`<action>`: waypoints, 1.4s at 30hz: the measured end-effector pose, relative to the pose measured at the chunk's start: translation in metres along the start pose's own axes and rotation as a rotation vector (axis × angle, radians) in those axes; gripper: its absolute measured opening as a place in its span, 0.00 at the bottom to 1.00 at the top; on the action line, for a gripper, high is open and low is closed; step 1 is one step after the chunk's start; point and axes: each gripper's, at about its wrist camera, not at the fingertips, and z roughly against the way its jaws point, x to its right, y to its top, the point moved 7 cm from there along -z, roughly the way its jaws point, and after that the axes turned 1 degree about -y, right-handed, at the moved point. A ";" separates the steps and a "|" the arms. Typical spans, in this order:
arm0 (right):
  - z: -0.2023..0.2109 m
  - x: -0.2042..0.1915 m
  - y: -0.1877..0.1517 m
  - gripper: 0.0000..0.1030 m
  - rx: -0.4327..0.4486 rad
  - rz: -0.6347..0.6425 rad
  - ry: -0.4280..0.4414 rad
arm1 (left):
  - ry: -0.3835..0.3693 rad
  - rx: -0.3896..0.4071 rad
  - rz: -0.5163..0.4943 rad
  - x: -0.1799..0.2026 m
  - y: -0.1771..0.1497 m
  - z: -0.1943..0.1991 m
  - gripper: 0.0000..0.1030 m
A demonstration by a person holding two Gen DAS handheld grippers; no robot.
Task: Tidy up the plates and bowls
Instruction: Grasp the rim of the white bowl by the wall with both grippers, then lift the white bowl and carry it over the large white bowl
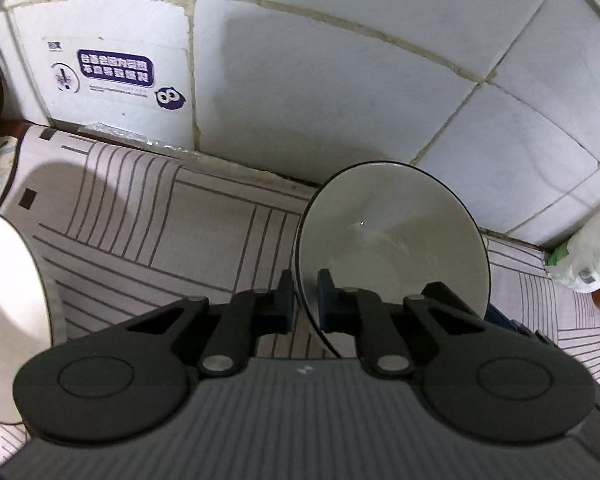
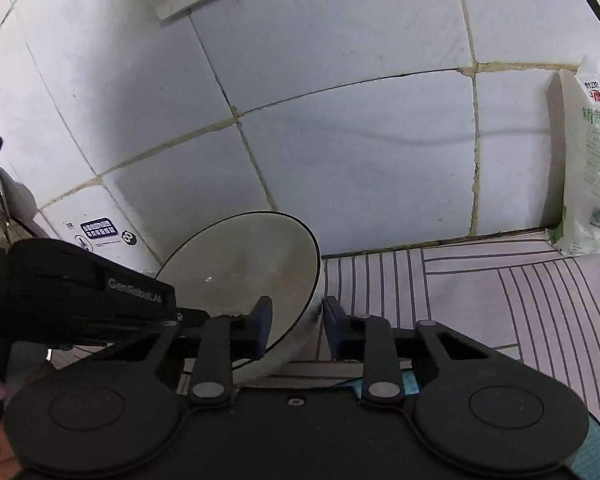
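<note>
White wall tiles back a line-patterned counter mat [image 1: 148,216]. At its back edge stands a white, dark-rimmed ceramic bowl [image 1: 392,236], tilted. Left gripper [image 1: 305,300] clenches its near rim; right gripper [image 2: 297,322] straddles the opposite rim, contact unclear.

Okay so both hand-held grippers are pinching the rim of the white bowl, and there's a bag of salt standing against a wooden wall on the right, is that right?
Not quite. The bag stands against a white tiled wall, not a wooden one, as the right wrist view shows. The rest holds: the left hand-held gripper and the right hand-held gripper both straddle the rim of the white bowl.
</note>
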 end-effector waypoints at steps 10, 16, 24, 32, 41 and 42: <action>0.033 -0.007 0.001 0.28 -0.001 -0.020 0.085 | 0.007 0.009 -0.037 0.004 0.000 0.050 0.10; 0.066 -0.014 -0.001 0.28 0.016 -0.023 0.125 | 0.008 0.035 -0.076 0.007 -0.008 0.088 0.10; 0.112 -0.028 -0.010 0.27 0.024 -0.006 0.168 | 0.034 0.056 -0.155 0.009 -0.030 0.136 0.10; 0.159 -0.047 -0.014 0.27 0.019 0.045 0.241 | 0.035 0.071 -0.150 -0.005 -0.062 0.190 0.11; 0.184 -0.065 -0.041 0.27 -0.008 0.073 0.314 | 0.062 0.044 -0.148 -0.032 -0.096 0.210 0.11; 0.185 -0.067 -0.044 0.27 -0.011 0.079 0.318 | 0.061 0.038 -0.139 -0.036 -0.098 0.211 0.11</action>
